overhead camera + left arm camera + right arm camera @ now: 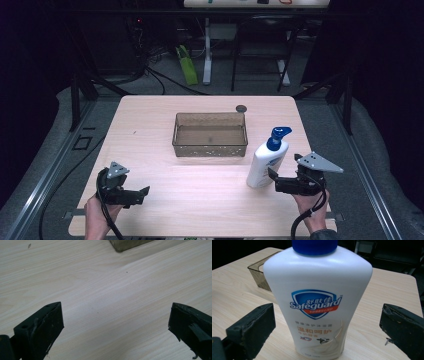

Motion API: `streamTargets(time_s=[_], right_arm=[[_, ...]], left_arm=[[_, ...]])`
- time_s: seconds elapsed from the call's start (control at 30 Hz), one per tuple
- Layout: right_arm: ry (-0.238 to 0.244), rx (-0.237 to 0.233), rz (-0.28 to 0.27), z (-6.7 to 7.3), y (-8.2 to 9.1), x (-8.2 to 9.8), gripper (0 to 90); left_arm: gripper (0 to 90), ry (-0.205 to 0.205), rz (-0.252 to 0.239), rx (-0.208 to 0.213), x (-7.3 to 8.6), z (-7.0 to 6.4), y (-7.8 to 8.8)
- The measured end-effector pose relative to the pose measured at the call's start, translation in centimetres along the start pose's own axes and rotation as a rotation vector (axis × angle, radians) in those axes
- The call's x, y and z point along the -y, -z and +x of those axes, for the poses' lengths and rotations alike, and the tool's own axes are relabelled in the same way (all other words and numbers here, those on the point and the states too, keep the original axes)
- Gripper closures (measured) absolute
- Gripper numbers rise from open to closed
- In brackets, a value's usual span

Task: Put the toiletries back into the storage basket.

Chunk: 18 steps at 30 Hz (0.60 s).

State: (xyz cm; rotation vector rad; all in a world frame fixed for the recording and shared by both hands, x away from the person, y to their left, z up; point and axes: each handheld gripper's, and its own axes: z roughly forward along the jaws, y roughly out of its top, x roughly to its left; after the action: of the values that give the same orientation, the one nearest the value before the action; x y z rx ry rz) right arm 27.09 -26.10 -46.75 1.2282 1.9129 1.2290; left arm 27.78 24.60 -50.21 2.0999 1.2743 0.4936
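Right gripper view: bottle upright, dead ahead between wide-open right gripper jaws, near table's right edge; left gripper wide, idle.

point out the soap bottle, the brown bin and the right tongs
soap bottle [317, 302]: right gripper view, on the label's shield
brown bin [210, 148]: high view, on its near wall
right tongs [270, 174]: high view, between the tips

A lab: a bare wooden table ringed by dark curtains, metal frame rails and floor cables.
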Motion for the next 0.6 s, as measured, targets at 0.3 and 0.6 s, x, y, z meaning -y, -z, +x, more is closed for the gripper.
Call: streamTargets(time_s=[0.3, 0.6], right_arm=[[0.004, -0.022, -0.049, -0.4, 0.3, -0.7, 0.0], [-0.028, -0.057, -0.116, -1.2, 0.9, -2.2, 0.0]], left_arm=[[0.0, -0.002, 0.002, -0.005, 0.0, -0.1, -0.1], [0.0, -0.006, 0.009, -0.006, 0.0, -0.2, -0.2]])
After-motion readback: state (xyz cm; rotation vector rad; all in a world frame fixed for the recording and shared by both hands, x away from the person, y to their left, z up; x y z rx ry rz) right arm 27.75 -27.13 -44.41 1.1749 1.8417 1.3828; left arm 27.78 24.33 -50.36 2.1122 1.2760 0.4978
